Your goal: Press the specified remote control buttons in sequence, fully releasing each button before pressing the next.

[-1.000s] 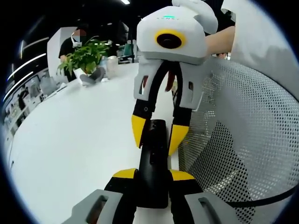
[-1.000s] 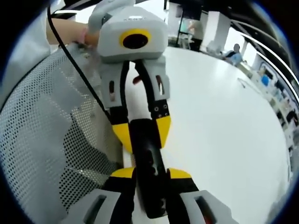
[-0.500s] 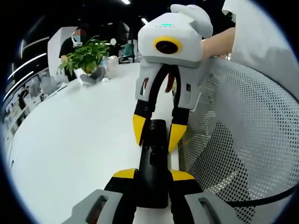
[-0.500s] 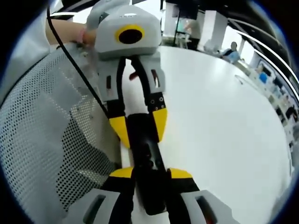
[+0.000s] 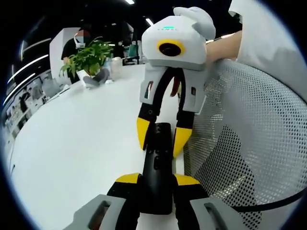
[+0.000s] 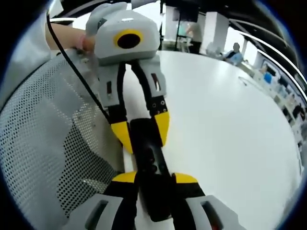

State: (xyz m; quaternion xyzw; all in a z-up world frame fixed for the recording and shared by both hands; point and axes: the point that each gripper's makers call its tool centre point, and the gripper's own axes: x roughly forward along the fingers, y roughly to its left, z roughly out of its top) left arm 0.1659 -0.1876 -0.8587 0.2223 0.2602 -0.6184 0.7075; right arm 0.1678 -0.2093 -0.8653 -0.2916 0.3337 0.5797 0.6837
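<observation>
At the bottom of the left gripper view, the left gripper [image 5: 156, 179] has its two yellow-tipped fingers clamped on the near end of one slim black plastic remote control [image 5: 157, 167], which lies lengthwise along the white round counter [image 5: 76, 148], close to its edge. Just beyond, the right gripper [image 5: 158, 139] faces back, and its two yellow fingertips [image 5: 142, 133] close on the far end of the same remote. Beside the remote, on that view's right, stands one grey perforated mesh chair back [image 5: 249, 143], with a person's bare arm [image 5: 223, 45] and white sleeve [image 5: 261, 33] above it. Farther across the counter sits one leafy green potted plant [image 5: 88, 57], and one seated person [image 5: 76, 43] is behind it.

In the right gripper view, the right gripper [image 6: 153, 179] grips one end of the remote [image 6: 151, 167], whose raised buttons show between its fingers, while the left gripper [image 6: 141, 129] pinches the opposite end. The mesh chair back [image 6: 48, 143] fills that view's left side, crossed by one thin black cable [image 6: 76, 72]. Far off, one seated person [image 6: 234, 50] is at the counter's [image 6: 225, 124] rim.
</observation>
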